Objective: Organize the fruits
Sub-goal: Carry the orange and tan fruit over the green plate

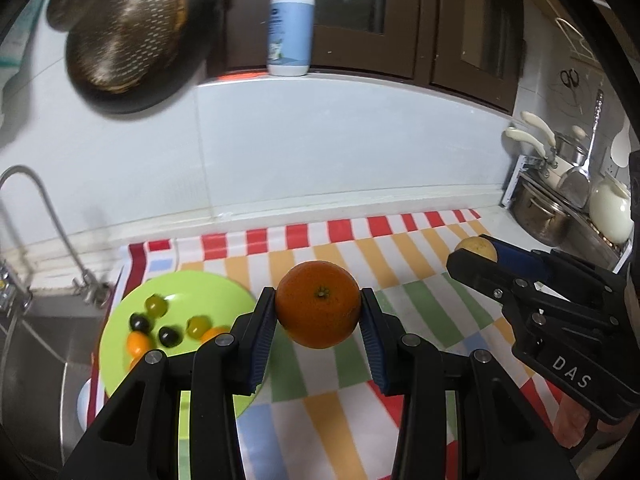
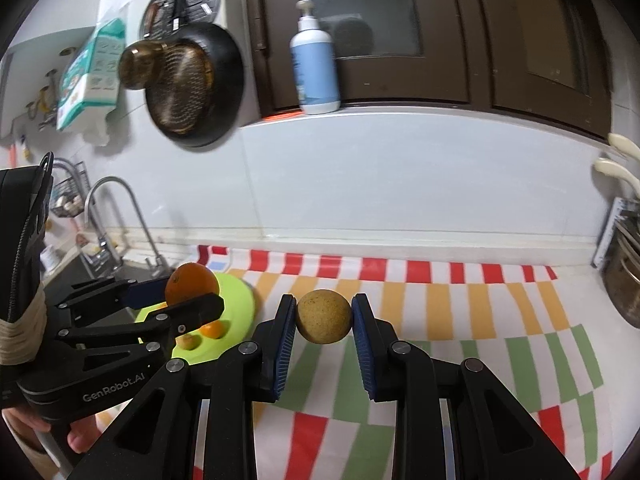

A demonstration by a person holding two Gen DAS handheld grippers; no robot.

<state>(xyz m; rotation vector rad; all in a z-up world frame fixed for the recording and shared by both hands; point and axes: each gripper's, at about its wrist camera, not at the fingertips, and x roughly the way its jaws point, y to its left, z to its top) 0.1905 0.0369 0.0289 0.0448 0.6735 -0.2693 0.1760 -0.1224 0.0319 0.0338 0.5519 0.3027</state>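
My left gripper is shut on an orange and holds it above the striped cloth, just right of a green plate. The plate carries several small fruits: green grapes, dark grapes and small orange ones. My right gripper is shut on a round brownish-yellow fruit, held above the cloth. In the left wrist view the right gripper shows at the right with that fruit. In the right wrist view the left gripper shows at the left with the orange over the plate.
A colourful striped cloth covers the counter. A sink with a tap lies left of the plate. Pots stand at the right. A pump bottle sits on the ledge above; a pan and strainer hang on the wall.
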